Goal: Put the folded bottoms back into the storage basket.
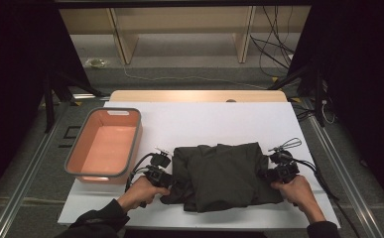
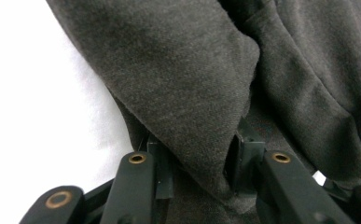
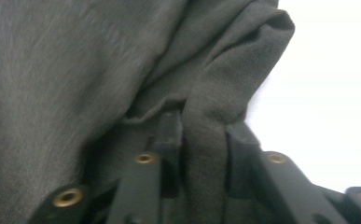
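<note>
A dark olive garment lies folded on the white table top, near the front edge. My left gripper is at the garment's left edge. In the left gripper view a fold of the garment fills the gap between the jaws of my left gripper and touches both pads. My right gripper is at the right edge. In the right gripper view a bunched strip of the garment is pinched between the jaws of my right gripper.
An orange bin with a grey rim stands on the table's left side, close to the left hand. Bare white surface stretches behind the garment. Cables trail by the right gripper. Wooden shelving stands beyond the table.
</note>
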{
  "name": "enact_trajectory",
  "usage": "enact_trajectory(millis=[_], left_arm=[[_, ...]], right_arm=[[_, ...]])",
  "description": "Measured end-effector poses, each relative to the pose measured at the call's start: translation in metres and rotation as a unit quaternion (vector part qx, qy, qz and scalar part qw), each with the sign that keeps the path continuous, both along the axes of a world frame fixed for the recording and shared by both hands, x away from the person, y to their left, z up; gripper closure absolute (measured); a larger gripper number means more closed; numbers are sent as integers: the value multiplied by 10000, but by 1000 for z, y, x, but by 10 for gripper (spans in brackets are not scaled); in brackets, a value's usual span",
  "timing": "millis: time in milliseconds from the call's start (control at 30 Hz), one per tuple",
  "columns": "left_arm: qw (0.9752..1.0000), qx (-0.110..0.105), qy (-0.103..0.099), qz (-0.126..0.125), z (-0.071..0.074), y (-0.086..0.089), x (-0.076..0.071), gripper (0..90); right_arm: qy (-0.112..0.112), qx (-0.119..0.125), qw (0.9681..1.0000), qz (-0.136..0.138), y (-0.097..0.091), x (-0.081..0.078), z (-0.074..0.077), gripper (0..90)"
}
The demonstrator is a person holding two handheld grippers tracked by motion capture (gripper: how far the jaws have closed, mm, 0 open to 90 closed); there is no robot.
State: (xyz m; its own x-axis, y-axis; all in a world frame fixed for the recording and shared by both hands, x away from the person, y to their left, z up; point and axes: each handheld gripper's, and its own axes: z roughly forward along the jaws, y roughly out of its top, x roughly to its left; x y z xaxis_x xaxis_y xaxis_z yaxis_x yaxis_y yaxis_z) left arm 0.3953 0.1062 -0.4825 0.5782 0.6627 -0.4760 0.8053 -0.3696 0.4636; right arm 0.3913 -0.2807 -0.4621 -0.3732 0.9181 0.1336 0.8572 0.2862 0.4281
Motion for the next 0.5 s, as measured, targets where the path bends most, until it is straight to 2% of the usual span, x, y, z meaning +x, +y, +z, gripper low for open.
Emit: enact_trajectory(millis=[33, 100, 233, 300, 367, 500], left_arm=[[10000, 11, -1, 1, 0, 0, 0, 655], [10000, 50, -3, -8, 1, 1, 1, 623], [9999, 84, -51, 72, 3, 3, 3, 536], [9997, 148, -95, 149, 5, 4, 5, 448], [9995, 181, -117, 238, 5, 4, 6, 398], [9988, 277, -160, 371, 6, 3, 8, 290]], right_arm=[[-13, -6, 10000, 13, 1, -2, 1, 791], [19, 144, 9999, 41, 1, -6, 3, 816], [46, 209, 9997, 113, -1, -10, 4, 779], [70, 274, 9996, 98, -2, -8, 5, 610], [41, 273, 9995, 145, -2, -6, 4, 492], [-14, 281, 9995, 147, -4, 2, 2, 341]])
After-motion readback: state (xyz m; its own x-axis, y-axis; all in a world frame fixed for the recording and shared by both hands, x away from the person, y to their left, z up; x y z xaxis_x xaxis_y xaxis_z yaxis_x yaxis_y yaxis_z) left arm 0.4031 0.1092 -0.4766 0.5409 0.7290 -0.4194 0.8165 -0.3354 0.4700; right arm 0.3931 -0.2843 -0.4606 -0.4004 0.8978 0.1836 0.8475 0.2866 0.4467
